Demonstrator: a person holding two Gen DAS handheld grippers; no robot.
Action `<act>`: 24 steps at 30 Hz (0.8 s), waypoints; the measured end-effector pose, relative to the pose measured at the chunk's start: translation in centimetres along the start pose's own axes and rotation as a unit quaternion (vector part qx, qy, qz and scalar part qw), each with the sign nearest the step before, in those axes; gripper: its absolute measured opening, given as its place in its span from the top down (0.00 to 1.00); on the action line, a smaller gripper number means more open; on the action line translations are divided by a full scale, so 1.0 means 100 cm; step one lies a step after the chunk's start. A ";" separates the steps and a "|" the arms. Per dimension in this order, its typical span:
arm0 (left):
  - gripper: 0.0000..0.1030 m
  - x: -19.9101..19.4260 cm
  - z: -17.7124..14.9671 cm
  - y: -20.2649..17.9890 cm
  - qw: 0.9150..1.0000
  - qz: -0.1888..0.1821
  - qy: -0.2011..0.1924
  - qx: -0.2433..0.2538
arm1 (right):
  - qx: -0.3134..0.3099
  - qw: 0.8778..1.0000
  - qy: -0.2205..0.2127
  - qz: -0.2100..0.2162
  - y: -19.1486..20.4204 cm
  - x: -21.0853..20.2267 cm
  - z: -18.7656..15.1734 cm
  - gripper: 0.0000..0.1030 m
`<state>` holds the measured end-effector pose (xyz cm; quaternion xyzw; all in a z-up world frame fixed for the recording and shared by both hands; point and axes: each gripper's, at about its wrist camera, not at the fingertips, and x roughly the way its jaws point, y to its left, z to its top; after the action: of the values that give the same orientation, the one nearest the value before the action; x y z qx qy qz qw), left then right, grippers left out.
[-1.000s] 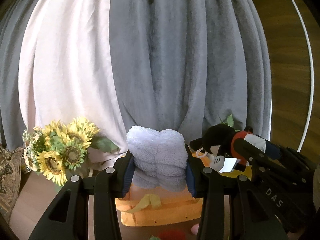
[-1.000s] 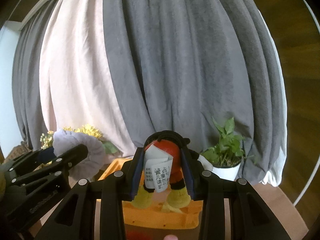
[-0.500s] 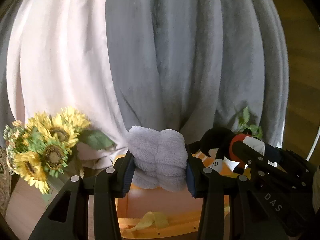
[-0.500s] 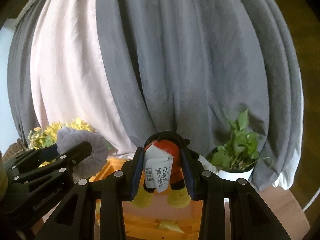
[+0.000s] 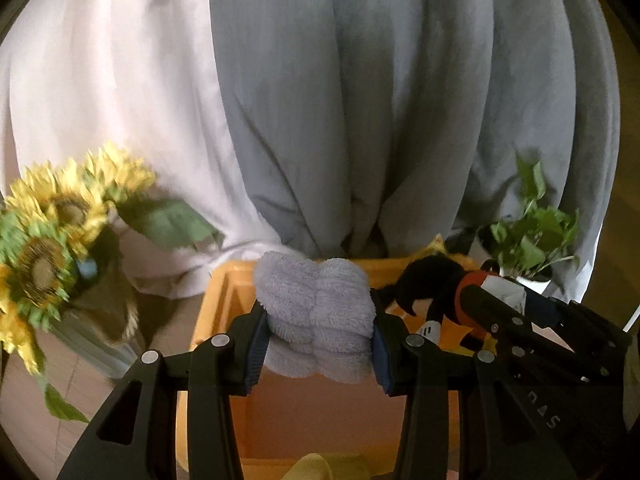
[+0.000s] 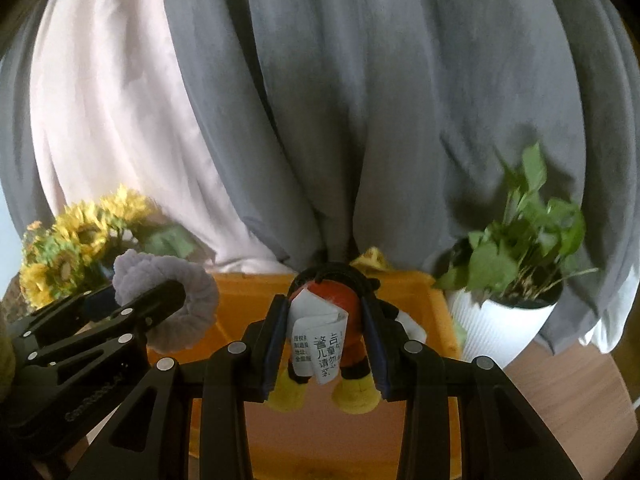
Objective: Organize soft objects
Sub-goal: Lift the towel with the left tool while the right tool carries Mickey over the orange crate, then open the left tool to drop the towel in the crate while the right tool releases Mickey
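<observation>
- Left gripper (image 5: pixel 318 334) clamped on a folded, fluffy pale lavender towel (image 5: pixel 316 316); both pads pressed into its sides, the pile bulging above the jaws
- Towel was held over the open orange plastic bin (image 5: pixel 218 300), near its back rim
- Right gripper (image 6: pixel 326 350) closed narrowly on a black-and-red plush toy with yellow feet (image 6: pixel 332 308); a white printed tag (image 6: pixel 316 346) hung between the jaws
- Plush toy hung feet-down over the same bin, beside the towel
- Artificial yellow sunflowers (image 5: pixel 52 232) stood left of the bin, a green plant in a white ribbed pot (image 6: pixel 504 320) right of it
- Grey and pale pink curtains (image 6: pixel 320 120) filled the background
</observation>
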<state>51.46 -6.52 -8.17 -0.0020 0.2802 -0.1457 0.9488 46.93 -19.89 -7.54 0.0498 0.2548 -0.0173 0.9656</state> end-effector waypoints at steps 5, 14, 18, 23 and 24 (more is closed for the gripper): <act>0.57 0.020 -0.008 0.003 0.999 0.002 0.033 -0.002 | -0.019 1.000 0.007 -0.001 0.006 0.010 -0.006 0.62; 0.55 0.034 -0.021 0.001 0.998 0.006 0.056 0.009 | -0.024 0.999 0.032 -0.005 0.011 0.014 -0.016 0.62; 0.44 0.032 -0.023 0.000 0.998 0.018 0.055 0.011 | -0.017 0.998 0.053 -0.007 0.010 0.016 -0.019 0.60; 0.35 0.028 -0.023 0.006 0.998 0.029 0.051 0.006 | -0.006 0.997 0.070 -0.025 0.006 0.019 -0.022 0.44; 0.35 0.027 -0.023 0.007 0.998 0.029 0.050 0.006 | 0.000 0.997 0.070 -0.030 0.005 0.018 -0.021 0.40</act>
<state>52.56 -6.45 -11.55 0.0188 0.3268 -0.1194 0.9373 47.52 -19.23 -10.23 0.0433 0.3231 -0.0430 0.9444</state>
